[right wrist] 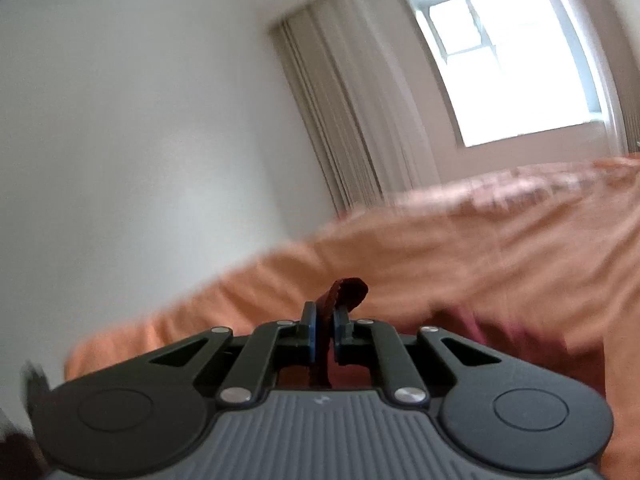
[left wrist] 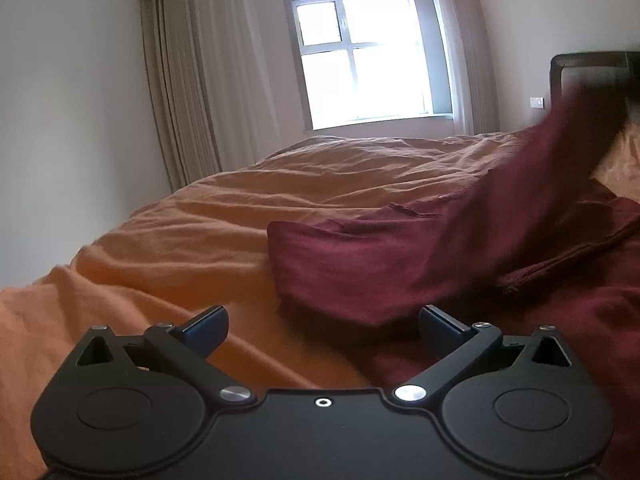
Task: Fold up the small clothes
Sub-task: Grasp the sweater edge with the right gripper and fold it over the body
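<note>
A dark red garment (left wrist: 400,264) lies on the orange bed cover (left wrist: 224,216), with one part stretched up toward the upper right and blurred. My left gripper (left wrist: 323,330) stands open low over the bed, its fingers empty, just short of the garment's near edge. In the right wrist view my right gripper (right wrist: 324,320) is shut on a strip of the dark red garment (right wrist: 346,290), which sticks up between the blue pads (right wrist: 309,326). More of the red cloth (right wrist: 480,320) shows blurred below and to the right of the fingers.
The bed fills the lower half of both views. A window (left wrist: 360,56) and beige curtains (left wrist: 184,92) are on the far wall. A dark headboard (left wrist: 592,76) stands at the right, with a pale pillow (left wrist: 620,160) below it.
</note>
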Demonstrator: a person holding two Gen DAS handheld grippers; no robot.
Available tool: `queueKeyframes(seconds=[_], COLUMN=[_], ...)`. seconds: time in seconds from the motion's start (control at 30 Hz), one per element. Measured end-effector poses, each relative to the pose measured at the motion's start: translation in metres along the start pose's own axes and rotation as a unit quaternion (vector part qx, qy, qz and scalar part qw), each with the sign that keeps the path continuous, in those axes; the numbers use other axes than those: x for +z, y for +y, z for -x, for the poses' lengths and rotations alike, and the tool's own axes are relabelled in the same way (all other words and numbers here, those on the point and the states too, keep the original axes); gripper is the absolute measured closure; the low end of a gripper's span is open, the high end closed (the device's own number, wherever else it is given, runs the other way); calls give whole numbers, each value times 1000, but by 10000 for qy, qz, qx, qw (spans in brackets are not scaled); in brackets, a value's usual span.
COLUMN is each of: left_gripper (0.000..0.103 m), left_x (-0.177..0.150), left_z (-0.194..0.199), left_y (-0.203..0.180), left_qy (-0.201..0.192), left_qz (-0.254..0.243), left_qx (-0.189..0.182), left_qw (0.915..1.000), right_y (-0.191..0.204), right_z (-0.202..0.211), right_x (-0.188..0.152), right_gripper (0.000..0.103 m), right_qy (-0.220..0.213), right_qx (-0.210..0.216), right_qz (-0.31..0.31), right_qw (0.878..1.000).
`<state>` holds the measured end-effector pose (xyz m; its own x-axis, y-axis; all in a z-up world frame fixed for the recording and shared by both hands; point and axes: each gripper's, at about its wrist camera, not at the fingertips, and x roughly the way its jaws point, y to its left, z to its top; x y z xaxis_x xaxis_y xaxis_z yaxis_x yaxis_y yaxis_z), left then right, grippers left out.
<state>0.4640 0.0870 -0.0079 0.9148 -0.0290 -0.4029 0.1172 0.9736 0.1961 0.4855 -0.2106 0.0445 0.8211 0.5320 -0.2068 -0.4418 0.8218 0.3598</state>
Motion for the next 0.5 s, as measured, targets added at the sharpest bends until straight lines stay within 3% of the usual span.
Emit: queueKeyframes(seconds=[0.13,0.27,0.33,0.4,0.5], left_gripper=[4,18,25,25,25], left_x=[9,19,24,27,28], left_z=[-15,-34,-40,-40,-39], left_y=[-16,-26,-24,-25,-37], left_qy=[78,266,179,-52,-185], left_qz=[-324,-520,-448,-475,-916], left_qx=[7,563,524,386,247], left_qw=[9994,9967,9975,9981,9953], right_y=[20,25,25,21,16], right_z=[6,6,7,5,1], right_x=[38,53,52,50,49], right_gripper=[94,94,94,94,94], right_qy=[-459,-497,-493,-473,-424], right_qx=[27,54,46,32,-37], right_qz=[281,320,356,329,264], right_qw=[9985,9982,9981,9983,9987])
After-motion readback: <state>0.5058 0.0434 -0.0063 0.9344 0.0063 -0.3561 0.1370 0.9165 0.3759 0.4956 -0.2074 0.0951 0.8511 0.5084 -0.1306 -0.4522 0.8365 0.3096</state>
